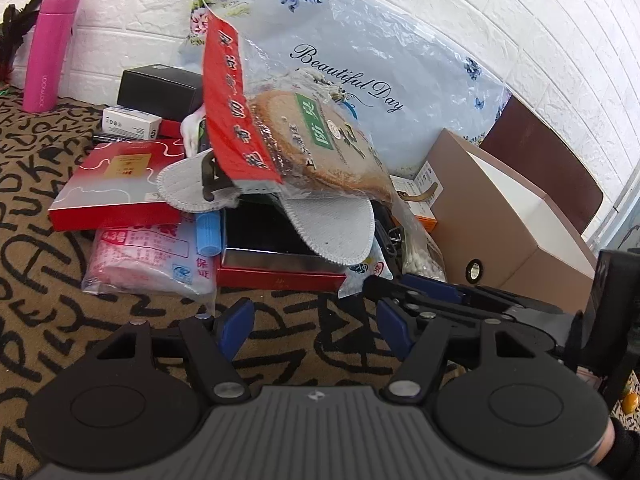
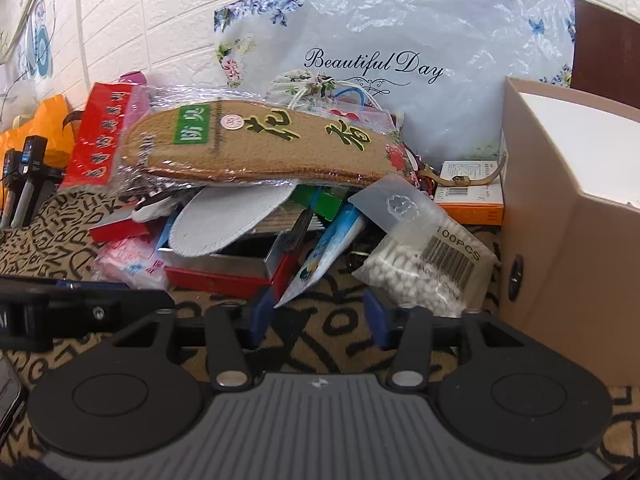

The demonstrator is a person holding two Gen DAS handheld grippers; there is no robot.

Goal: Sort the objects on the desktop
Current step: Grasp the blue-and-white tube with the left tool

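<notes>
Surface: tan letter-printed cloth [image 2: 316,340]
On it: pink tissue pack [image 1: 148,256], red tin [image 2: 224,276], cotton swab bag [image 2: 424,272], beige box [image 2: 568,216], pink bottle [image 1: 50,44]

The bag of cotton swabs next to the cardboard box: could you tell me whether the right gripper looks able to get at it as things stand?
Probably yes. The bag of cotton swabs lies on the cloth just ahead and slightly right of the open right gripper, with nothing stacked on it. The cardboard box crowds its right side.
</notes>
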